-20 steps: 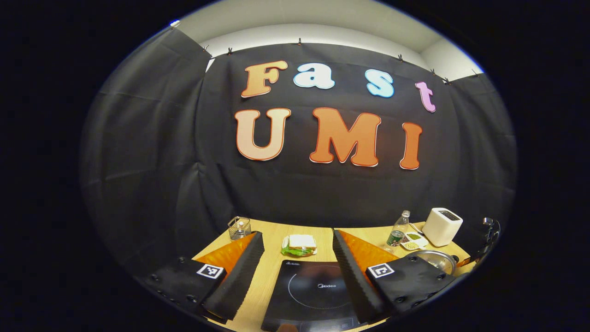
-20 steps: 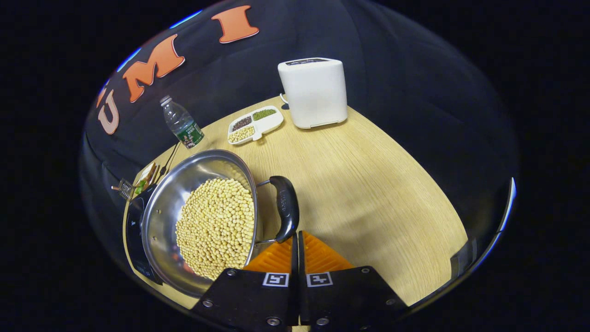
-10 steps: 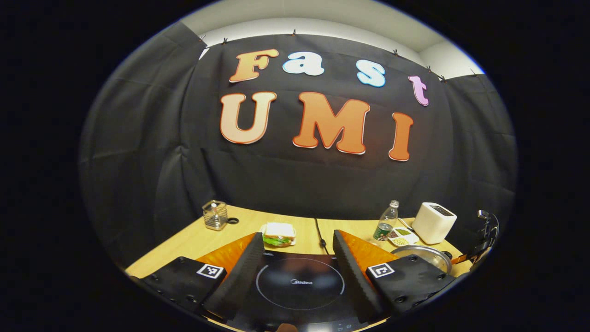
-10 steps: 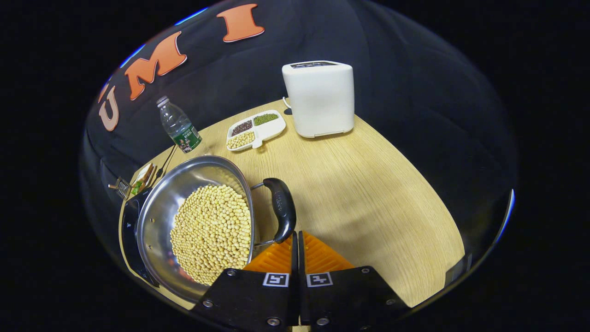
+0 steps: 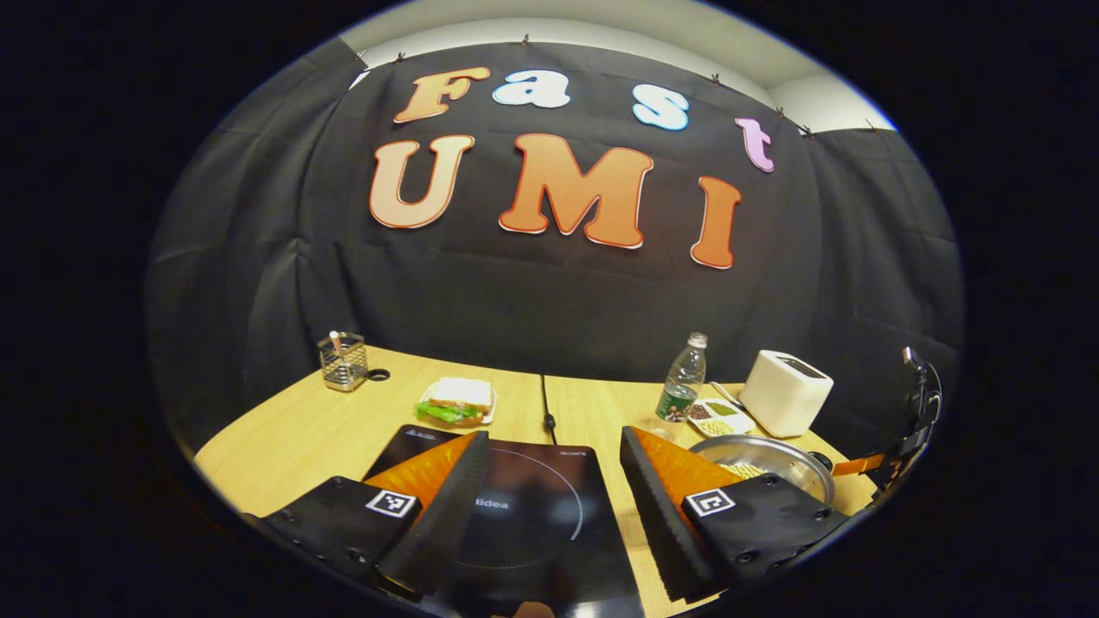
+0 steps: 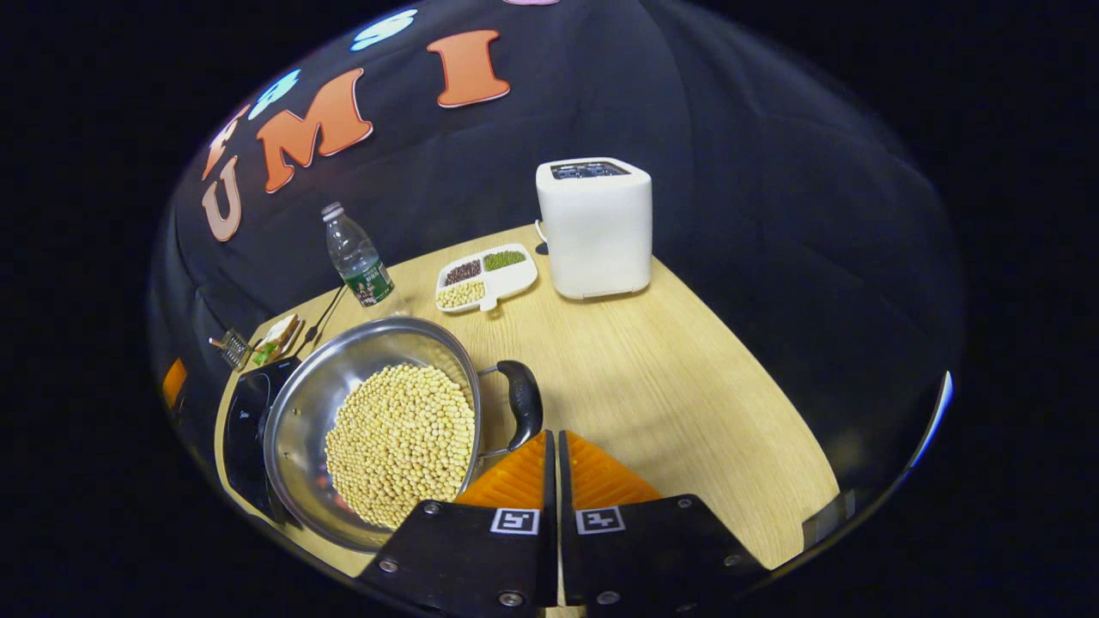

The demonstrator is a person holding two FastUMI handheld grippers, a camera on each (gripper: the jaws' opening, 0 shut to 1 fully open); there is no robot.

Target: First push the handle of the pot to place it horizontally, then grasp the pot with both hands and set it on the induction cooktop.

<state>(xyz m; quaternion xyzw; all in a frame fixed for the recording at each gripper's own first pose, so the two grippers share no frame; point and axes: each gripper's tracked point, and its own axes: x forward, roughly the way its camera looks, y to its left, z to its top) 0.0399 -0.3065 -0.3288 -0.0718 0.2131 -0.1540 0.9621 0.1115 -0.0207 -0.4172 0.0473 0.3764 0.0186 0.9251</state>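
Observation:
A steel pot (image 6: 296,429) full of pale beans stands on the wooden table (image 6: 670,386). Its black handle (image 6: 520,402) sticks out on the pot's right side. My right gripper (image 6: 552,439) is shut with nothing between its fingers, its tips right at the near end of that handle. The black induction cooktop (image 6: 243,425) lies just left of the pot. In the left gripper view my left gripper (image 5: 554,438) hangs open over the cooktop (image 5: 532,515), with the pot (image 5: 777,455) off to its right and the right gripper (image 5: 912,429) beyond it.
Behind the pot stand a white toaster (image 6: 594,227), a divided dish of beans (image 6: 485,276) and a water bottle (image 6: 356,257). A sandwich on a plate (image 5: 459,399) and a wire basket (image 5: 342,360) sit at the far left. A cable (image 5: 546,403) runs back from the cooktop.
The left gripper view has tipped down and swung right, so more of the table shows. The right gripper has drawn back slightly, staying shut at the handle's end.

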